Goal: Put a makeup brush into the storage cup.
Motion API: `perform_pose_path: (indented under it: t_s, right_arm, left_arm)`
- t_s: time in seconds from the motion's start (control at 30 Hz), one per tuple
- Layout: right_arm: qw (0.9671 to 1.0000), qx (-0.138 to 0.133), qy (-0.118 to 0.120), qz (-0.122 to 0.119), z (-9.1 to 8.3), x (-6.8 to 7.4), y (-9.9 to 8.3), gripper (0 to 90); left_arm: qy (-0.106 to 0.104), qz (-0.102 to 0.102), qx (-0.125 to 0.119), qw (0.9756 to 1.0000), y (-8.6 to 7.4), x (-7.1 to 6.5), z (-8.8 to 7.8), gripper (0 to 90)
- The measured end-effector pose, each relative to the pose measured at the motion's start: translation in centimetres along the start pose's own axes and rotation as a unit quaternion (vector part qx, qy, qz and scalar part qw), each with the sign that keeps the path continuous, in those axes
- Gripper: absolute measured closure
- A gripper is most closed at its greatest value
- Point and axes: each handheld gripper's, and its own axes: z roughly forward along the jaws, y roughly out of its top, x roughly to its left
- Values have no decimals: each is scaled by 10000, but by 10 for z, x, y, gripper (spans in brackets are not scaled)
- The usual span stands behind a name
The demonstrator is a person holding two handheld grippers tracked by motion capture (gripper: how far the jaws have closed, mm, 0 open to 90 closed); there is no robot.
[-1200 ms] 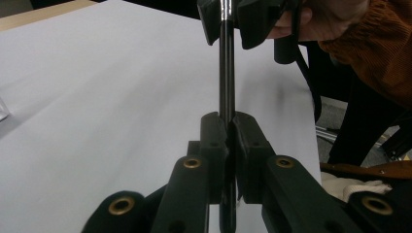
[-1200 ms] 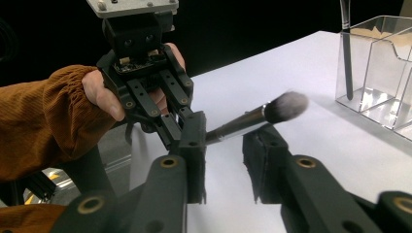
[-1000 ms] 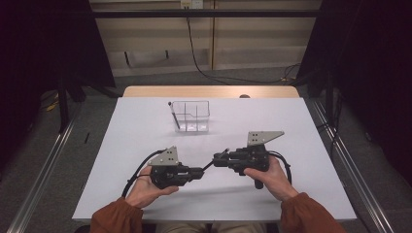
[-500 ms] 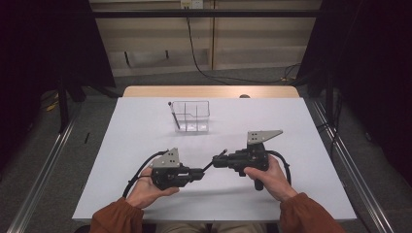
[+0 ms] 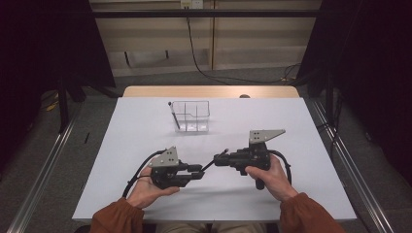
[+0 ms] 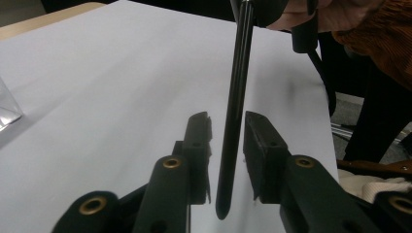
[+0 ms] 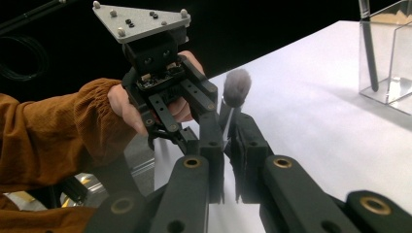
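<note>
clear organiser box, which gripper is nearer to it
Right. The right gripper sits just below-right of the clear organiser box; the left gripper is lower, nearer the person.

My left gripper [image 6: 227,133] jaws just eased apart, gaps now flanking the slim black-handled brush [image 6: 234,111], my right gripper [image 7: 230,141] clamped tighter.

Even overhead light falls on the white surface [image 5: 145,145], which reads bright against a dark surround at both side edges of the high view. Shadows are soft and short: a faint one lies under the clear box [image 5: 192,116] near the far edge. In the left gripper view the near black jaws blur (the sheet behind looks slightly washed). The right gripper view seems softest at its lower edge.
</note>
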Motion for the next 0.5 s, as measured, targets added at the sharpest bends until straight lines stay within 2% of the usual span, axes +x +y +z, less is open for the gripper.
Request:
perform_pose_path:
  t_s: [0.27, 0.5]
  right_arm:
    - [10000, 42, -50, -76, -3, 1, 3, 840]
    - [9998, 89, -106, -123, -8, 2, 8, 840]
  left_arm:
    - [128, -272, -64, 9995, 3, 1, -4, 555]
    - [362, -459, -70, 9983, 5, 3, -13, 311]
